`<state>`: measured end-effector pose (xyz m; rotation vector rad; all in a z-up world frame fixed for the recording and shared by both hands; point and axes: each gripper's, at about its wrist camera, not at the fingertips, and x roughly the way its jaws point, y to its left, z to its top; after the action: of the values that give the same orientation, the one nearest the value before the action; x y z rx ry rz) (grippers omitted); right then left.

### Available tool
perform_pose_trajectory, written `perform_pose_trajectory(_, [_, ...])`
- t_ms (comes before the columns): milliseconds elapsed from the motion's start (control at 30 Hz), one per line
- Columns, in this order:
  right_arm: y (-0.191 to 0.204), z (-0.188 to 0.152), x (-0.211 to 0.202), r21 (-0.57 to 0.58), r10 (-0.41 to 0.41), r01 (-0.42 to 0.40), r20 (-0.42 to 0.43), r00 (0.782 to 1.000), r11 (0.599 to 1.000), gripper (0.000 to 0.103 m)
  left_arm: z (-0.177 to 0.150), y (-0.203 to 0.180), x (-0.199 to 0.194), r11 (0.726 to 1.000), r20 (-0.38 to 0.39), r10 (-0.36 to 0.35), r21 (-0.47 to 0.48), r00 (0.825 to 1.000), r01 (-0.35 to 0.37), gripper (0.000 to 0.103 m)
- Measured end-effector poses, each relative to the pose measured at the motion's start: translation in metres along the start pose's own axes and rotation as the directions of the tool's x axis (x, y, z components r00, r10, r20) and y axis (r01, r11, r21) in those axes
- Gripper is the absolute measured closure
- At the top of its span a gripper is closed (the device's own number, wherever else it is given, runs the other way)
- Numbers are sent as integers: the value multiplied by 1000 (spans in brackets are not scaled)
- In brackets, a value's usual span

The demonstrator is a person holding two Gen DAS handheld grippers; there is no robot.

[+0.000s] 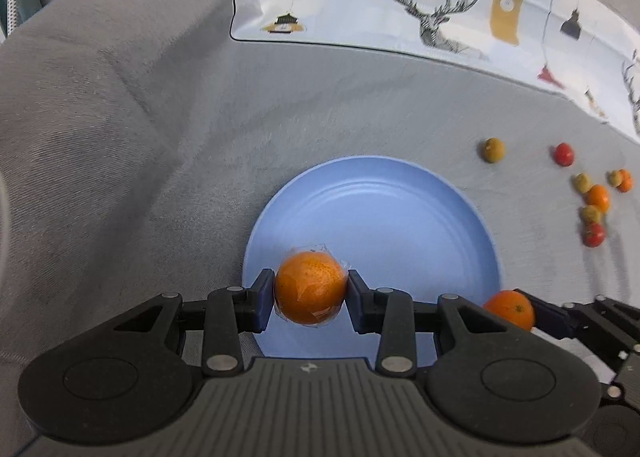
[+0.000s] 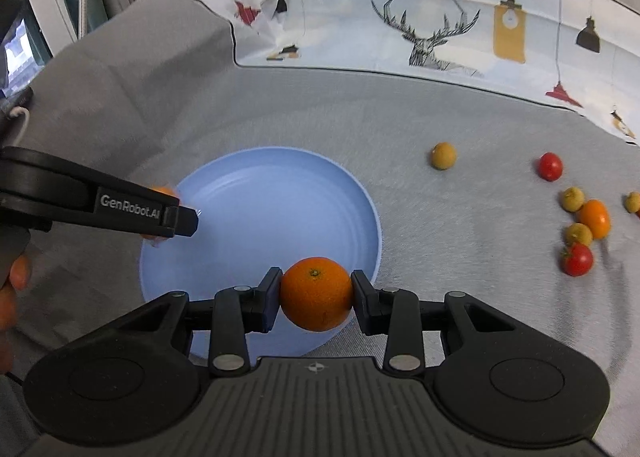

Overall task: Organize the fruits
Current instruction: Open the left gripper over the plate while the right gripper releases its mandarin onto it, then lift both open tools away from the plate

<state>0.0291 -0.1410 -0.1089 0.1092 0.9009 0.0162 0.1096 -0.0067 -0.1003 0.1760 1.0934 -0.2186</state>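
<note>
My left gripper (image 1: pixel 311 289) is shut on a plastic-wrapped orange (image 1: pixel 310 287) above the near left rim of a blue plate (image 1: pixel 380 213). My right gripper (image 2: pixel 316 293) is shut on a bare orange (image 2: pixel 316 293) above the near right rim of the same plate (image 2: pixel 260 209). The right gripper's orange also shows in the left wrist view (image 1: pixel 510 307). The left gripper also shows at the left of the right wrist view (image 2: pixel 176 217), mostly hiding its orange (image 2: pixel 162 192).
Loose small fruits lie on the grey cloth at the right: a yellow-green one (image 2: pixel 443 155), cherry tomatoes (image 2: pixel 550 166) (image 2: pixel 577 259), a kumquat (image 2: pixel 595 218) and several small yellow-green fruits. A printed "Fashion home" cloth (image 2: pixel 400 17) lies behind.
</note>
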Motion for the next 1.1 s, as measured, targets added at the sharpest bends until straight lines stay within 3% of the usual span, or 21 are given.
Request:
perform_pose_trajectory(133, [2, 0, 13, -14, -2, 2, -21, 1000, 1000, 64, 1, 0, 14, 1000, -33, 13, 5, 999, -13, 61])
perform_pose_trajectory(167, [3, 1, 16, -14, 0, -1, -26, 1000, 1000, 63, 1, 1, 13, 1000, -31, 12, 6, 999, -12, 53])
perform_pose_trajectory(200, [3, 1, 17, -14, 5, -5, -29, 1000, 1000, 62, 2, 0, 11, 1000, -27, 12, 11, 1000, -11, 30])
perform_pose_trajectory(267, [4, 5, 16, -17, 9, -9, -19, 1000, 1000, 43, 2, 0, -1, 1000, 14, 20, 17, 1000, -20, 0])
perform_pose_trajectory(300, [4, 7, 12, -18, 6, -6, -12, 1000, 1000, 26, 0, 0, -11, 1000, 63, 23, 14, 998, -24, 0])
perform_pose_trajectory(333, [4, 8, 6, -18, 2, -2, 1, 1000, 1000, 16, -3, 0, -21, 999, 94, 24, 20, 995, -26, 0])
perform_pose_trajectory(500, [4, 2, -38, -36, 3, -1, 38, 999, 999, 6, -31, -2, -67, 998, 164, 35, 48, 986, -44, 0])
perform_pose_trajectory(733, [18, -39, -109, -11, -5, 6, 73, 997, 1000, 2, -89, 10, -137, 997, 216, 13, -81, 976, 5, 0])
perform_pose_trajectory(900, [25, -53, -146, -27, -25, 30, 150, 988, 999, 1, -110, 7, -178, 997, 316, 61, -65, 947, -42, 0])
perform_pose_trajectory(1100, [29, -60, -179, -10, -45, 49, 234, 971, 999, 1, -123, 11, -213, 995, 381, 52, -101, 923, -14, 0])
